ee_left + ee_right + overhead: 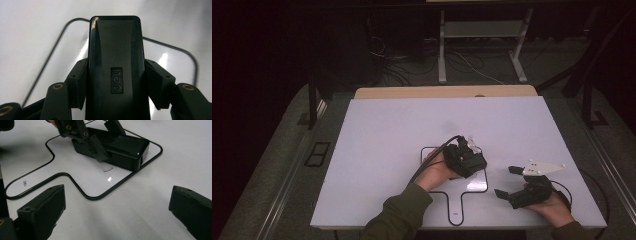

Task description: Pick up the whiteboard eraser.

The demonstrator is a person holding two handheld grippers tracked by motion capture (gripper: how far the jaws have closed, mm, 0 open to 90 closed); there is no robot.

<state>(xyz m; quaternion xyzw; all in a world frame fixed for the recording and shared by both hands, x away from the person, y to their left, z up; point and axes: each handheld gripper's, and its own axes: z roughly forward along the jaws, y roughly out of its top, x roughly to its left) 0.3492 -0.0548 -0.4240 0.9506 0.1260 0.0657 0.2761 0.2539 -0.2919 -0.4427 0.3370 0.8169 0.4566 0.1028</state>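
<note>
Nearest, at the right of the white table, the right gripper rests with its jaws spread wide and nothing between them. Just left and a little farther, the left gripper clamps its jaws on the sides of a black stapler, which sits inside the black outline drawn on the tabletop.

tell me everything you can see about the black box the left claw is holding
The black box is a long, glossy, plastic-looking block with rounded corners and a small raised "deli" badge on top. It lies flat on the white table, inside a black outline drawn there. The left claw is shut on its two long sides.
</note>
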